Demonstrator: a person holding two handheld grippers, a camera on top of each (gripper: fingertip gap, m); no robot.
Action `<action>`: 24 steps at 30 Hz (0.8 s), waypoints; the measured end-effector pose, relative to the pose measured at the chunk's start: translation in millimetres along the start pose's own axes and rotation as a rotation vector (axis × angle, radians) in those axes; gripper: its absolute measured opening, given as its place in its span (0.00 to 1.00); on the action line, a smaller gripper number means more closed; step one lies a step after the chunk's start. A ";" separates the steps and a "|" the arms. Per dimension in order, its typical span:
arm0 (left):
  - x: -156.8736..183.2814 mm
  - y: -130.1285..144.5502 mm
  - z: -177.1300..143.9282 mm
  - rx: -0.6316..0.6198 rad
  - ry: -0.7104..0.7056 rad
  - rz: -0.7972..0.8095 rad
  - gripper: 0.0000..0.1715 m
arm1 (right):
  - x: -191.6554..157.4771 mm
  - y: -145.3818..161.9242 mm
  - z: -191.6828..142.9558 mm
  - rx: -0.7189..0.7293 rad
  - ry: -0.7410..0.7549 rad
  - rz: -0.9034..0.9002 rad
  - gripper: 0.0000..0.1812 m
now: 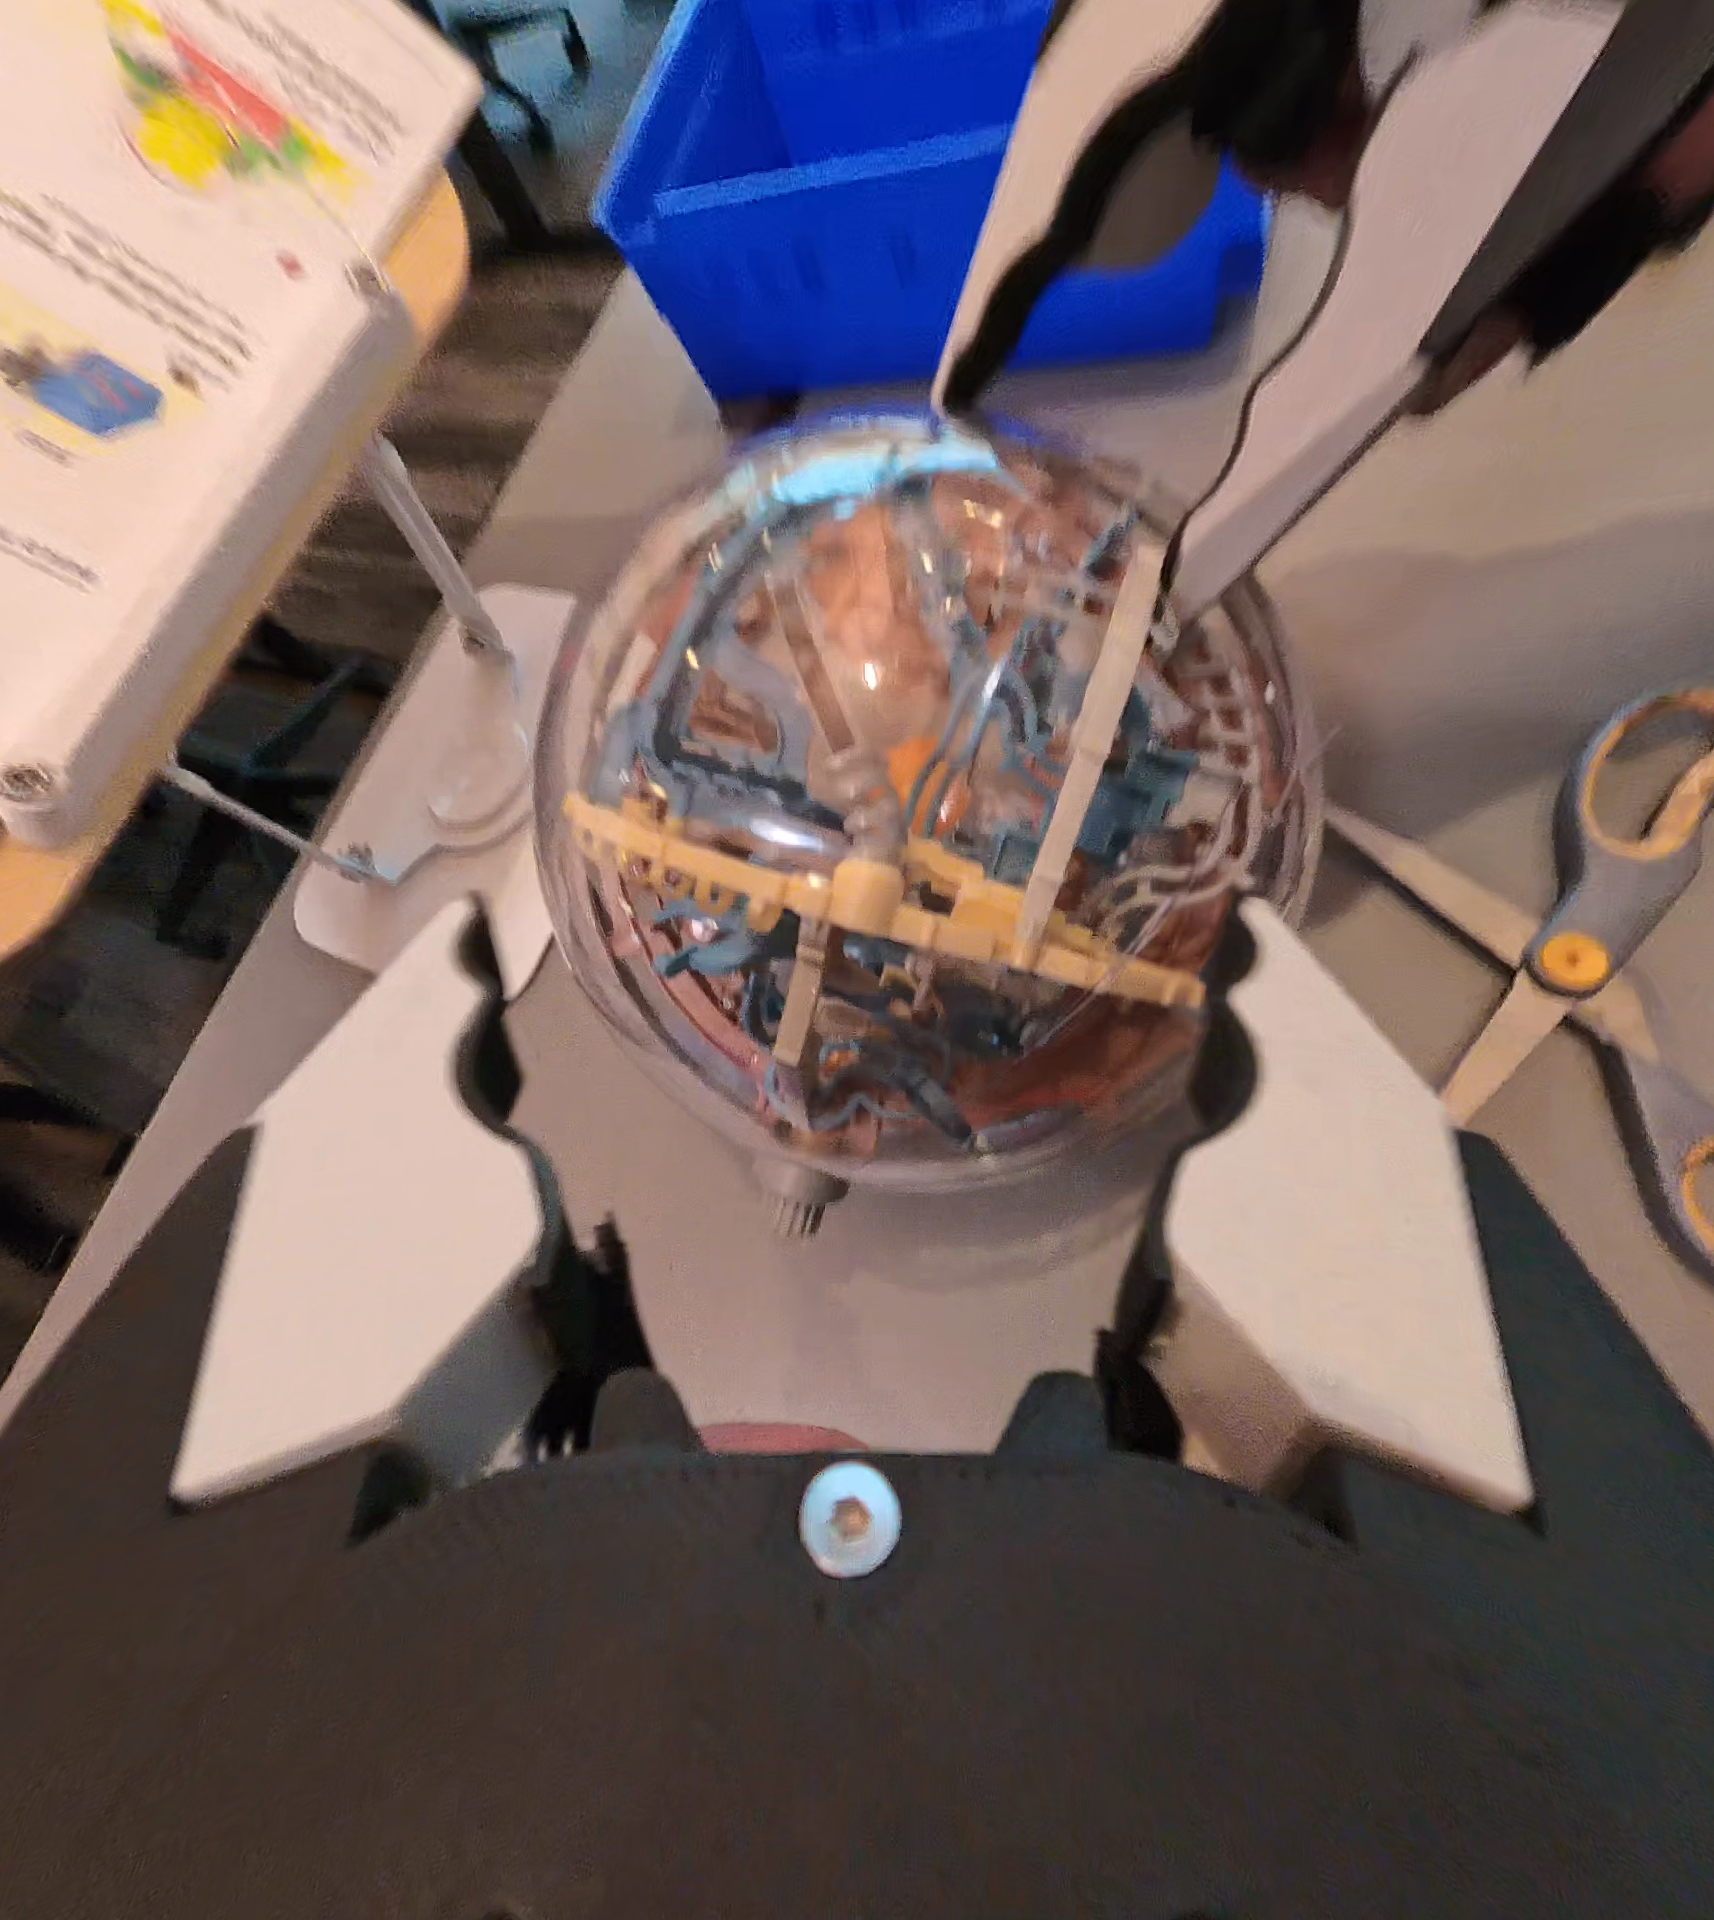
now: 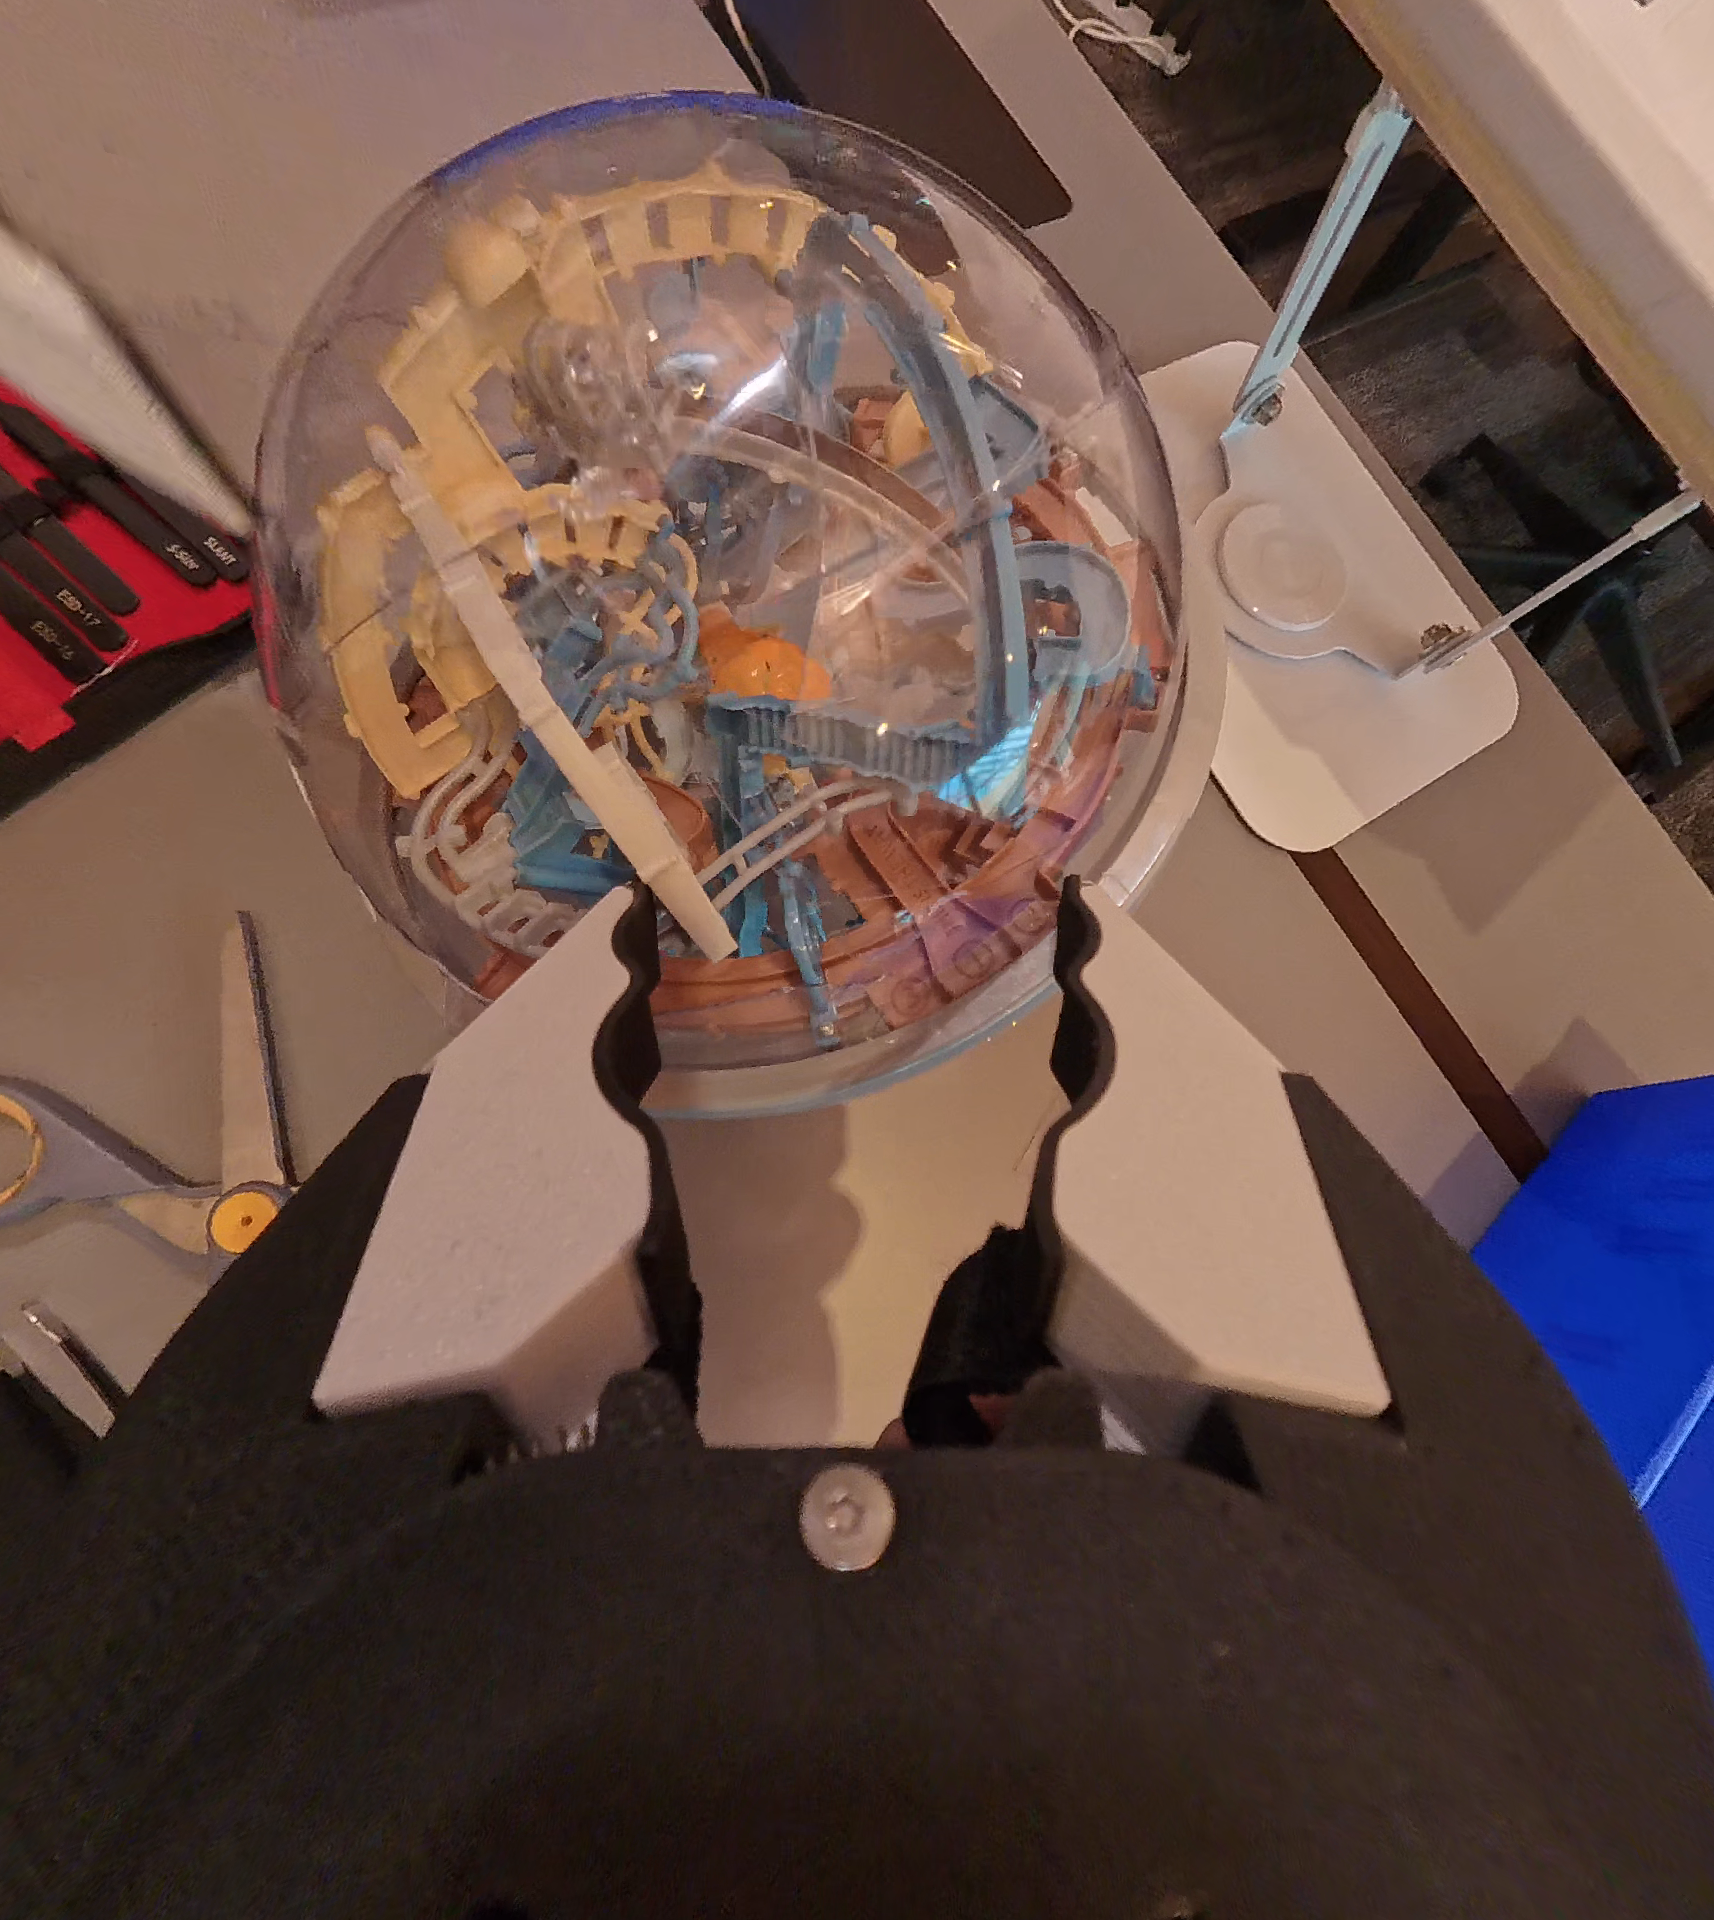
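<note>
Maze ball [image 1: 926, 810] on table [image 1: 1518, 582], between our grippers. Left gripper [image 1: 858, 935]: jaws wide, flanking ball. Right gripper [image 2: 853, 904]: jaws apart, tips against ball. Scissors [image 1: 1601, 935] beside; blue bin [image 1: 832, 229] behind.

glossy clear plastic ball [image 2: 718, 582], seemingly matt table [image 2: 126, 831]

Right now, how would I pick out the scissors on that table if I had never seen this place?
Start at the big clear maze ball in the middle of the grey table. The scissors lie flat beside it, on the side away from the white stand base, blades apart. They alone have grey handles with tan-lined loops and an orange pivot.
</note>
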State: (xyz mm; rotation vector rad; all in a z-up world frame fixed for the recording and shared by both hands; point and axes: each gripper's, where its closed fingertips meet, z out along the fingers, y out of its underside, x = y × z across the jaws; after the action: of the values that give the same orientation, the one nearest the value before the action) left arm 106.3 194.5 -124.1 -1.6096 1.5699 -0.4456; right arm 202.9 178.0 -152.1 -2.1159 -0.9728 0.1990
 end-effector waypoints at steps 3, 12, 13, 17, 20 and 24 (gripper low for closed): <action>9.6 23.5 13.0 -0.075 0.020 0.013 0.91 | -4.6 -2.5 -1.3 0.011 -0.007 -0.014 0.40; 16.4 16.9 27.7 -0.015 -0.032 0.089 0.84 | 0.0 3.4 2.2 0.004 0.003 0.002 0.42; 16.4 15.9 28.0 -0.014 -0.028 0.088 0.84 | 0.8 3.9 2.4 0.004 0.000 0.005 0.42; 15.8 15.2 28.1 -0.039 -0.003 0.101 0.84 | 2.9 4.2 1.0 0.016 0.002 -0.002 0.41; 20.1 17.7 30.8 -0.066 0.056 0.107 0.84 | 0.0 -8.8 -7.1 0.070 0.085 -0.187 0.45; 28.1 25.9 40.6 -0.102 0.129 0.112 0.84 | -23.0 -34.0 -17.5 0.184 0.140 -0.512 0.44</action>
State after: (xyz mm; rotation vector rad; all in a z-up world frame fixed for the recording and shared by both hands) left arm 124.0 183.5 -175.8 -1.5856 1.7957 -0.4227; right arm 174.8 165.1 -119.8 -1.6307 -1.3174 -0.1126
